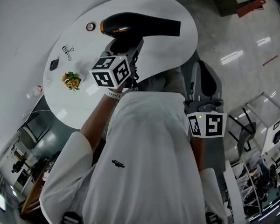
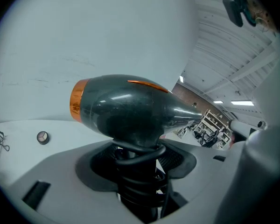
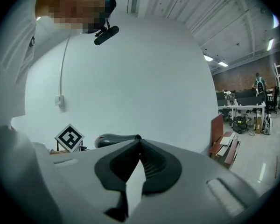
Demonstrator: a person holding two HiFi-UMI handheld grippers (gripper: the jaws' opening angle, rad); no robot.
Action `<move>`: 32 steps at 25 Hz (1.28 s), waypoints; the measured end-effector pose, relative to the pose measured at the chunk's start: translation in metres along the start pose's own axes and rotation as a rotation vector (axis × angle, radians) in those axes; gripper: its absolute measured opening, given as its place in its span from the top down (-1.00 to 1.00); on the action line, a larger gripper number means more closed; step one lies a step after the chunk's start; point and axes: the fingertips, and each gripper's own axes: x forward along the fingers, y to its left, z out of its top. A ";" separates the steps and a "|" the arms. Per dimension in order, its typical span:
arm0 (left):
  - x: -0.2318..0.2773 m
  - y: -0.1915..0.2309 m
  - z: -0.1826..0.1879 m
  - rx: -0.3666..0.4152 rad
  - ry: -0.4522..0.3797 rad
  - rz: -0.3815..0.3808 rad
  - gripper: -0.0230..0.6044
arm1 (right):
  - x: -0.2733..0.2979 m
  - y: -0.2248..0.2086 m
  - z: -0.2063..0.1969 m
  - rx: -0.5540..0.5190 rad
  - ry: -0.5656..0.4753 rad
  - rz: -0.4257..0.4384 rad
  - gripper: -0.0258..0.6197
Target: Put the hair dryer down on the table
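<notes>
One gripper carries the load: the left gripper (image 1: 126, 45) is clamped on the cord-wrapped handle of the hair dryer (image 1: 140, 26), held above the table (image 1: 149, 3), while the right gripper (image 3: 139, 141) is closed, empty. Lower it onto bare tabletop, barrel flat, before letting go.

The glossy black hair dryer (image 1: 140, 26), with 1 orange band at its rear, sits level over the white oval table (image 1: 170, 55), its cord-wrapped handle clamped in the left gripper (image 1: 126, 45).
</notes>
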 end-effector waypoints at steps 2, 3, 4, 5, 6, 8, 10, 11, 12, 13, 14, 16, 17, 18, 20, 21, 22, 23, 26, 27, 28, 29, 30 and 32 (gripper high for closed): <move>0.009 0.000 -0.002 -0.002 0.010 0.008 0.09 | 0.003 -0.008 -0.001 0.005 0.008 0.000 0.88; 0.014 0.001 -0.003 -0.002 0.015 0.012 0.09 | 0.005 -0.011 -0.002 0.007 0.011 -0.001 0.88; 0.019 0.002 -0.004 -0.001 0.021 0.016 0.09 | 0.007 -0.014 -0.003 0.010 0.014 0.000 0.88; 0.023 0.003 -0.005 -0.001 0.027 0.021 0.09 | 0.009 -0.016 -0.003 0.013 0.017 0.001 0.89; 0.027 0.005 -0.005 -0.001 0.032 0.025 0.09 | 0.011 -0.018 -0.004 0.016 0.019 0.003 0.89; 0.034 0.006 -0.007 -0.001 0.042 0.033 0.09 | 0.016 -0.024 -0.004 0.020 0.024 0.005 0.88; 0.042 0.006 -0.008 -0.002 0.051 0.040 0.09 | 0.020 -0.030 -0.005 0.026 0.031 0.006 0.89; 0.046 0.006 -0.008 -0.002 0.055 0.043 0.09 | 0.023 -0.033 -0.005 0.029 0.033 0.007 0.88; 0.049 0.007 -0.009 -0.003 0.060 0.046 0.09 | 0.025 -0.036 -0.005 0.032 0.035 0.007 0.88; 0.053 0.007 -0.010 -0.004 0.064 0.049 0.09 | 0.027 -0.038 -0.005 0.035 0.036 0.008 0.89; 0.056 0.008 -0.010 -0.005 0.068 0.052 0.09 | 0.030 -0.040 -0.005 0.037 0.037 0.009 0.89; 0.063 0.010 -0.012 -0.007 0.076 0.058 0.09 | 0.035 -0.043 -0.007 0.041 0.042 0.014 0.89; 0.067 0.011 -0.013 -0.008 0.080 0.062 0.09 | 0.037 -0.045 -0.008 0.043 0.045 0.016 0.89; 0.070 0.012 -0.014 -0.008 0.085 0.065 0.09 | 0.038 -0.047 -0.009 0.046 0.048 0.018 0.88; 0.077 0.014 -0.017 -0.009 0.095 0.072 0.09 | 0.041 -0.051 -0.011 0.050 0.055 0.017 0.88; 0.080 0.014 -0.019 -0.009 0.100 0.075 0.09 | 0.041 -0.053 -0.012 0.052 0.058 0.016 0.89; 0.083 0.015 -0.020 -0.008 0.105 0.077 0.09 | 0.042 -0.056 -0.013 0.054 0.060 0.014 0.88; 0.086 0.015 -0.021 -0.007 0.110 0.079 0.09 | 0.043 -0.059 -0.014 0.057 0.062 0.012 0.89; 0.097 0.017 -0.026 -0.005 0.124 0.083 0.09 | 0.045 -0.066 -0.016 0.063 0.067 0.005 0.89; 0.101 0.018 -0.027 -0.004 0.129 0.085 0.09 | 0.045 -0.069 -0.017 0.066 0.070 0.003 0.88; 0.104 0.018 -0.029 -0.002 0.135 0.088 0.09 | 0.046 -0.071 -0.018 0.068 0.073 0.001 0.88; 0.107 0.019 -0.031 -0.001 0.140 0.091 0.09 | 0.047 -0.072 -0.019 0.071 0.077 0.000 0.89; 0.111 0.020 -0.033 0.000 0.145 0.095 0.09 | 0.048 -0.074 -0.019 0.073 0.080 -0.001 0.89; 0.118 0.023 -0.037 0.000 0.155 0.102 0.09 | 0.051 -0.077 -0.022 0.076 0.084 -0.001 0.88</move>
